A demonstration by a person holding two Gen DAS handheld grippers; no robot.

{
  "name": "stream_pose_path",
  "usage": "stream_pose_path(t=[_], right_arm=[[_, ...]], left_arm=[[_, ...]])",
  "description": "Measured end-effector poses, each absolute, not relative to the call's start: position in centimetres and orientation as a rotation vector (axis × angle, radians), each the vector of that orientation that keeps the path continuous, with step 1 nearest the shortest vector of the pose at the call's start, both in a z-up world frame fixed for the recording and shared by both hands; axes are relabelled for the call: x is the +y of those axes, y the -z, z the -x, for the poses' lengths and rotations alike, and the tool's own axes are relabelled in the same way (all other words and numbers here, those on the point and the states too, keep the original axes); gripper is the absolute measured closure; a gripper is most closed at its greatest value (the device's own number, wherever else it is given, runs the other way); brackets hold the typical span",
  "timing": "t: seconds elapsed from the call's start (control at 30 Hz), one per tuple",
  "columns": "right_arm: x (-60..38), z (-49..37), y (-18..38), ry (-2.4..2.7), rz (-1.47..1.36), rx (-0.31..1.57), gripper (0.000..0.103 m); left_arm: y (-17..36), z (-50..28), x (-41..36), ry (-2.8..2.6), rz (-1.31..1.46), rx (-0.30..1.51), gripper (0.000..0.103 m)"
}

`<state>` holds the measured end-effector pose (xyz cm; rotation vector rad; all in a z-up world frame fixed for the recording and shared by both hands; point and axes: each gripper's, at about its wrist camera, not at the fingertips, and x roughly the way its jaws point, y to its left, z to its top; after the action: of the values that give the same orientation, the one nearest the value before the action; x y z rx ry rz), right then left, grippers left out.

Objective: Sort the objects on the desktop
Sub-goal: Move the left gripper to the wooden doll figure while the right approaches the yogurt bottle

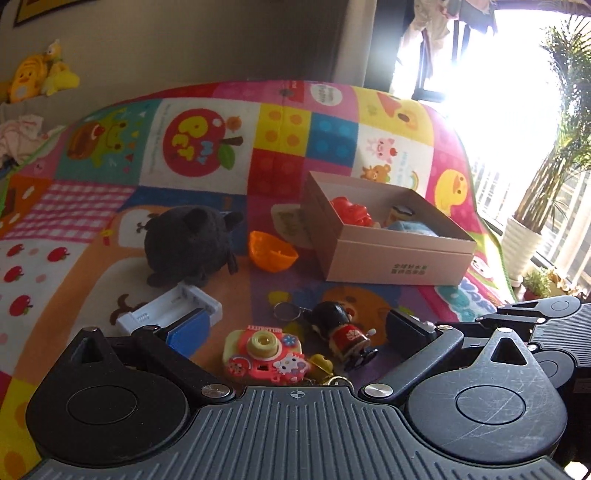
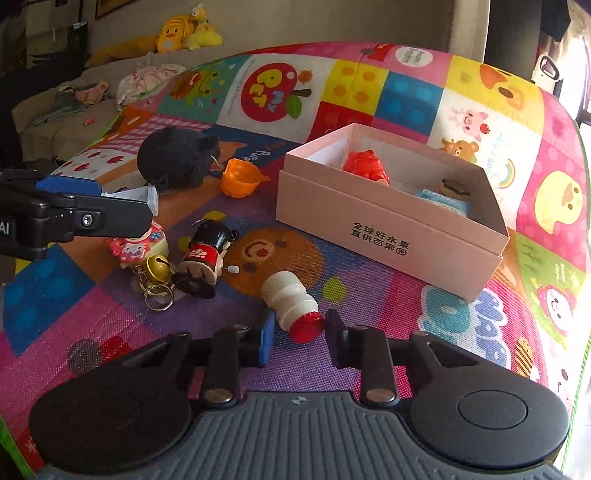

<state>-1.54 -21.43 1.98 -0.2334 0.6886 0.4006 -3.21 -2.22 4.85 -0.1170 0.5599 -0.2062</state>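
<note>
My right gripper [image 2: 300, 334] is shut on the red-capped end of a small white bottle [image 2: 286, 297] that lies on the play mat. Wide open, my left gripper [image 1: 295, 328] hovers just above a pink toy camera [image 1: 264, 356] and a black-haired wind-up doll [image 1: 341, 334]. From the right wrist view, the left gripper [image 2: 110, 205] reaches in from the left edge over the pink toy camera [image 2: 138, 249], beside the doll [image 2: 205, 253] and a gold bell [image 2: 157, 266]. An open pink cardboard box [image 2: 388, 229] holds a red toy [image 2: 365, 164] and other small items.
A black plush [image 1: 188, 243], an orange half shell [image 1: 271, 253] and a white battery charger [image 1: 173, 308] lie left of the box [image 1: 391, 258]. The mat drops off at the right, where a potted plant [image 1: 521, 247] stands by a window. A sofa with plush toys [image 2: 184, 31] is behind.
</note>
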Motion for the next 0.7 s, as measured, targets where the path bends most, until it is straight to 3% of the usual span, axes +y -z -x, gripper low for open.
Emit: stream_pose_path(t=[0.23, 0.5, 0.7], right_arm=[[-24.7, 4.0, -2.5, -0.375, 0.299, 0.684, 0.072], [-27.7, 4.6, -2.5, -0.32, 0.115, 0.655, 0.04], [-27.2, 5.1, -1.2, -0.293, 0.104, 0.668, 0.028]], left_arm=[[-3.6, 2.3, -4.0, 0.309, 0.112, 0.62, 0.0], [-2.5, -0.1, -8.2, 0.401, 0.045, 0.672, 0.0], [-1.4, -2.4, -9.4, 0.495, 0.066, 0.743, 0.0]])
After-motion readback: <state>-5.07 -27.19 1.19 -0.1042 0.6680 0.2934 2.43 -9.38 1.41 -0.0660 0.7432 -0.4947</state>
